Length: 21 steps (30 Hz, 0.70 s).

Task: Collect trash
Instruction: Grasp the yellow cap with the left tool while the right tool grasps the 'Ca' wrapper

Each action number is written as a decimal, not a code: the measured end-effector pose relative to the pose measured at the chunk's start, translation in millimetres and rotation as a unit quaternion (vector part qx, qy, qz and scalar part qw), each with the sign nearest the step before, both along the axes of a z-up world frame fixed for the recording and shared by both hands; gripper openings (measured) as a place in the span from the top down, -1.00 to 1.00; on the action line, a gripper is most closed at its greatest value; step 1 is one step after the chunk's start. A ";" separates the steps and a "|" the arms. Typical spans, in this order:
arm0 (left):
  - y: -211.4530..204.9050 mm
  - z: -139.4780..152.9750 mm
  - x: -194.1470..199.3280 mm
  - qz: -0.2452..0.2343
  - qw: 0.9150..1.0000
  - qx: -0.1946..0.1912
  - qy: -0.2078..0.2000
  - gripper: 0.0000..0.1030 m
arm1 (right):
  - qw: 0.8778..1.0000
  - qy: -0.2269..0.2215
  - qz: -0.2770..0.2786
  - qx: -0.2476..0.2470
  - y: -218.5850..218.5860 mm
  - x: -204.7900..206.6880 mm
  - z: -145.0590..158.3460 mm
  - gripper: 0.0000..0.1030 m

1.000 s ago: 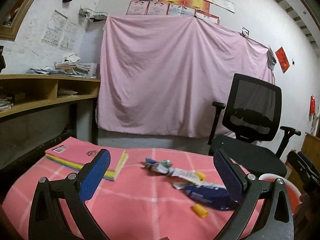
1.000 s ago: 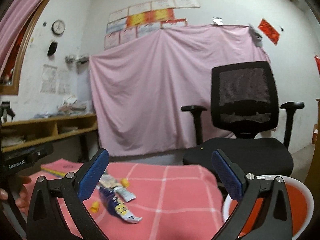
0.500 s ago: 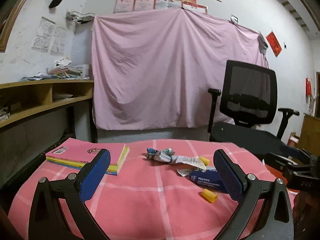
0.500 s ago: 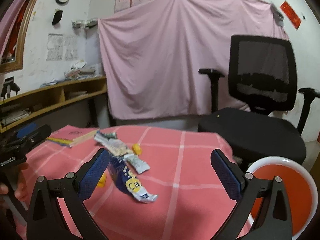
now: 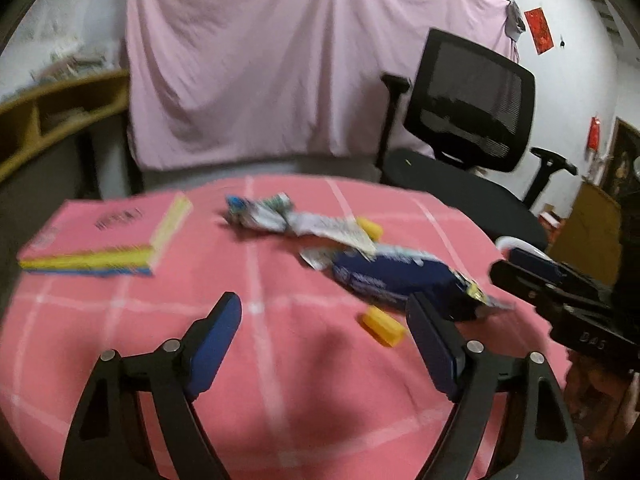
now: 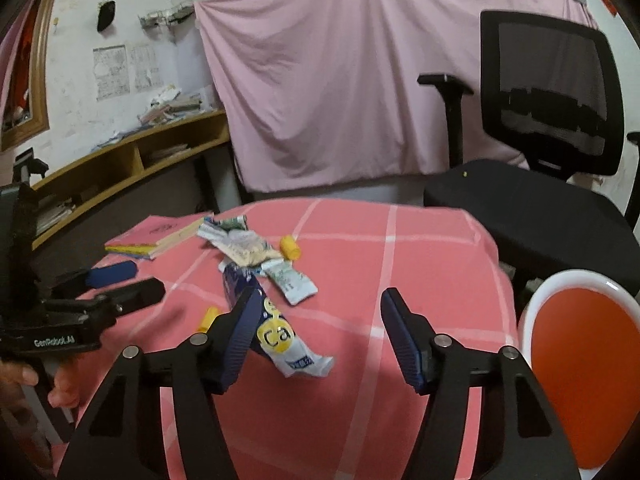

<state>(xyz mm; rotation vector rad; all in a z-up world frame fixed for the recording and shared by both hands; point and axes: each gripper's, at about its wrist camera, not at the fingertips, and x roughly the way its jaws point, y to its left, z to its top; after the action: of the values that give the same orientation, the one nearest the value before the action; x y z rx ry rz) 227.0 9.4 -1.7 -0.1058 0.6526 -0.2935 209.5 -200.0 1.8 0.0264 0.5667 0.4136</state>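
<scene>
Trash lies on a pink checked tablecloth (image 5: pixel 280 360): a dark blue snack wrapper (image 5: pixel 392 276) (image 6: pixel 272 320), crumpled pale wrappers (image 5: pixel 260 212) (image 6: pixel 240 240), a white sachet (image 6: pixel 292 280) and small yellow caps (image 5: pixel 382 326) (image 6: pixel 290 248). My left gripper (image 5: pixel 322 308) hovers over the cloth in front of the pile, its jaws closing with nothing between the pads. My right gripper (image 6: pixel 320 300) hangs over the blue wrapper's pale tail, jaws closing; the wrapper lies below by the left finger, and the pads do not press it. The view is blurred.
A pink book (image 5: pixel 108 236) (image 6: pixel 156 236) lies at the table's left. A red bin with a white rim (image 6: pixel 580 360) stands beside the table's right edge. A black office chair (image 6: pixel 548 120) is behind, a wooden shelf (image 6: pixel 120 164) to the left.
Both grippers have tipped downward and sunk toward the table, so the trash looks nearer. Both pairs of jaws have narrowed, the right pair more.
</scene>
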 end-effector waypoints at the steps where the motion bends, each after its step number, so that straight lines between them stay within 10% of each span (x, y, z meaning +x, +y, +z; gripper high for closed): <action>1: -1.4 -2.6 1.7 -0.006 1.000 -0.006 0.010 -0.54 | 1.000 0.004 -0.001 0.000 -0.5 0.3 -0.5 -0.19; 21: -30.0 -9.3 33.6 -0.038 0.992 -0.026 0.114 0.54 | 0.995 0.082 0.044 0.030 -7.0 10.6 -15.6 -0.17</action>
<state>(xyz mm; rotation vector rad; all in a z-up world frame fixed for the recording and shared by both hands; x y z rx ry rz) 260.6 -20.6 -11.0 -0.1660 0.8763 -0.3747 220.1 -207.1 -13.8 0.0938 0.7183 0.5163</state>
